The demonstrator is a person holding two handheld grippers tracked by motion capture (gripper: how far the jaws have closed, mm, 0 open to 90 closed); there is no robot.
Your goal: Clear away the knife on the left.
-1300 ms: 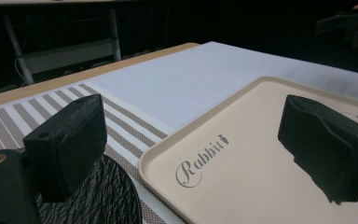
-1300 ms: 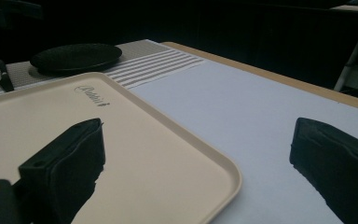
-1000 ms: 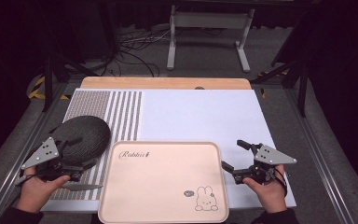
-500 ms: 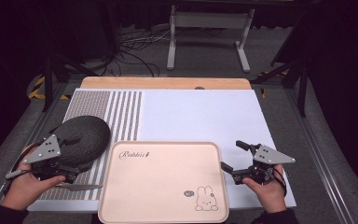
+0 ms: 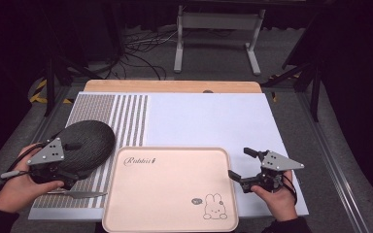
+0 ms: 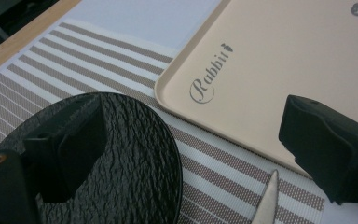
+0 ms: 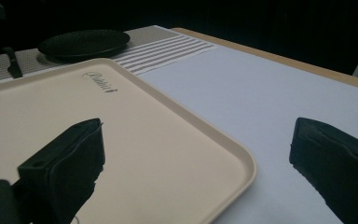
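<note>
Jaws spread wide and gripping nothing, the left gripper (image 5: 60,162) is hovering over the near edge of the black textured plate (image 5: 85,141), with a knife (image 5: 75,194) lying just beside it on the striped mat (image 5: 121,116). The beige tray (image 5: 170,189) is sitting centrally. The right gripper (image 5: 245,167) is straddling its right rim, equally wide and empty.

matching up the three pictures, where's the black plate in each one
High view: black plate at left, on the striped mat, beside the tray.
Left gripper view: lower left, behind the near jaw.
Right gripper view: far upper left.
Shared landmark: the tray's "Rabbit" lettering.
</note>
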